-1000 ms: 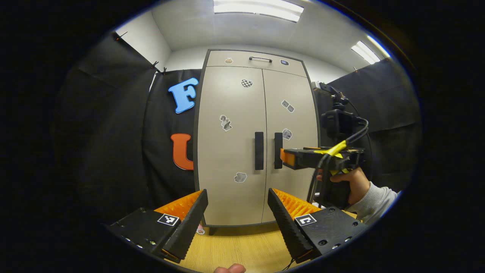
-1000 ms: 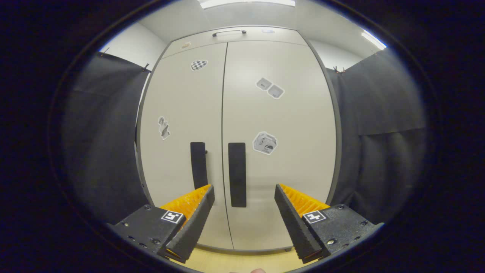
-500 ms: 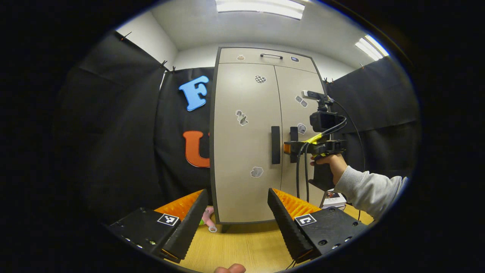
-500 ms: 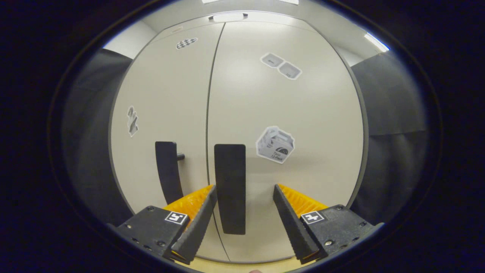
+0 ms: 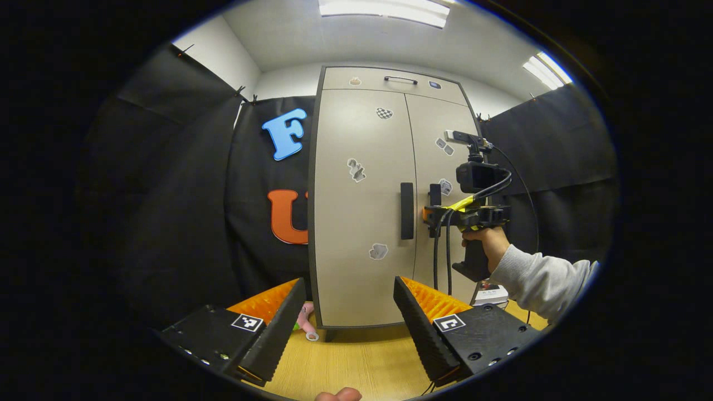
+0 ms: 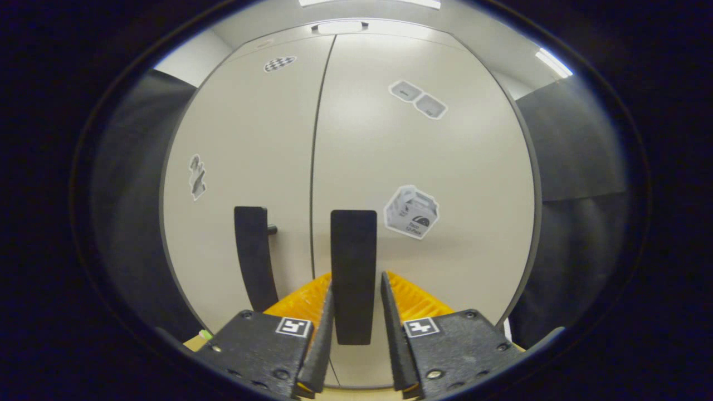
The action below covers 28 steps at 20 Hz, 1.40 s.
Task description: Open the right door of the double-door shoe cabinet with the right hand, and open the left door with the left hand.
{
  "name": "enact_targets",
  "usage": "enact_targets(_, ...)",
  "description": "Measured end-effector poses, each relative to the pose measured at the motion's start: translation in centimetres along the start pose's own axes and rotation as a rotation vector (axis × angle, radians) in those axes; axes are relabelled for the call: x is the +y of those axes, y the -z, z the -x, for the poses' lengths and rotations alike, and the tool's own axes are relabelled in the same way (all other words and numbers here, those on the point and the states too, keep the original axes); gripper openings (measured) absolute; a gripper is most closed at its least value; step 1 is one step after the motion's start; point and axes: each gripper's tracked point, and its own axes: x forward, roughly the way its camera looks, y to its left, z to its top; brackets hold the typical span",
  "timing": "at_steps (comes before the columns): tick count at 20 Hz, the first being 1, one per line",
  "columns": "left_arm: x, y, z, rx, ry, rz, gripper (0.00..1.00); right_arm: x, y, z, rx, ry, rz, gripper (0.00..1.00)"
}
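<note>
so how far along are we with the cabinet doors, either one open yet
Neither is open: the right door and left door both sit flush along the centre seam. In hand: the right gripper has its fingers closed against the right door's handle, ready to pull. Left to do: swing that door out, then bring the left gripper, open and set well back from the cabinet, to the left handle.

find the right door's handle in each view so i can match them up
Left gripper view: the right door handle is right of centre, a dark upright bar partly hidden by the right tool reaching it.
Right gripper view: the same handle stands at lower centre, between the right tool's two fingers.
Shared landmark: the left door handle, the other dark bar just left of it across the door seam.
</note>
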Motion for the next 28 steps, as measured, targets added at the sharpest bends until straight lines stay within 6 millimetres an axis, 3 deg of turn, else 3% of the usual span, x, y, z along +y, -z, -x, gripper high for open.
enact_targets(1,0.0,-0.1,0.0,0.0,0.001,0.004,0.95,0.1,0.0,0.0,-0.002,0.001,0.009,0.35)
enact_targets(4,0.6,-0.1,0.5,-0.005,-0.012,0.008,0.95,0.0,0.0,0.1,-0.002,0.019,-0.002,0.27)
enact_targets(11,1.4,0.1,0.2,0.008,-0.043,0.021,0.95,-0.5,0.2,1.3,0.044,-0.062,0.007,0.25)
enact_targets(18,0.3,-0.4,0.3,-0.004,-0.045,0.014,0.95,-1.4,-0.1,4.7,0.064,-0.129,0.001,0.25)
enact_targets(28,-2.4,-0.5,0.0,0.005,-0.051,0.015,0.95,-5.3,-0.1,8.5,0.061,-0.157,0.012,0.24)
